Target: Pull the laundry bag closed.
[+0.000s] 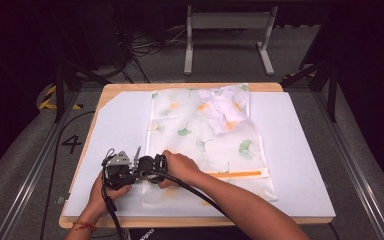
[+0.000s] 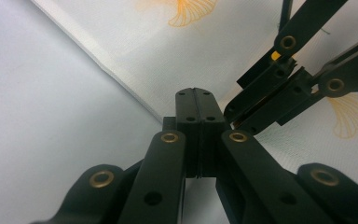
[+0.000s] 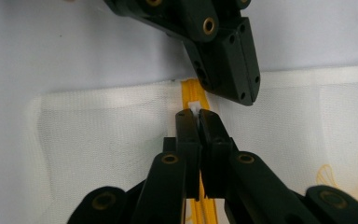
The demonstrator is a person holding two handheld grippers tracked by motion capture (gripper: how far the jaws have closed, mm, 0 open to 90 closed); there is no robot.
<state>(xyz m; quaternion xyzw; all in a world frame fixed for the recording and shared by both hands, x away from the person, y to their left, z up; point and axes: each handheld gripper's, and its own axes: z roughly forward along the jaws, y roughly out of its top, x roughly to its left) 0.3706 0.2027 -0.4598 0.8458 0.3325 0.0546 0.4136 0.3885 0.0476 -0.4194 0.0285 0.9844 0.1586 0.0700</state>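
Right jaws: right gripper [image 3: 198,122] nearly closed, pinching the white zipper pull [image 3: 194,108] on the orange zipper [image 3: 189,91].
Left jaws: left gripper [image 2: 199,100] pressed together on the bag edge, lower centre of its view.
Mesh laundry bag [image 1: 200,135]: centre of table [image 1: 300,150], white garment [image 1: 224,111] inside, upper part.
Progress: judged, zipper partly run; orange length [image 1: 237,173] still exposed toward the right.

Left gripper [image 2: 196,100]: black jointed linkage arms, brass-coloured rivets at pivots, small dark screw holes in flat jaw blocks. Right gripper [image 3: 198,116]: same black construction and brass rivets. In the high view, silver-grey metal fittings top the left unit; thick black cable [image 1: 200,192] trails off. Forearms bare; red-orange beaded bracelet [image 1: 82,226] on left wrist
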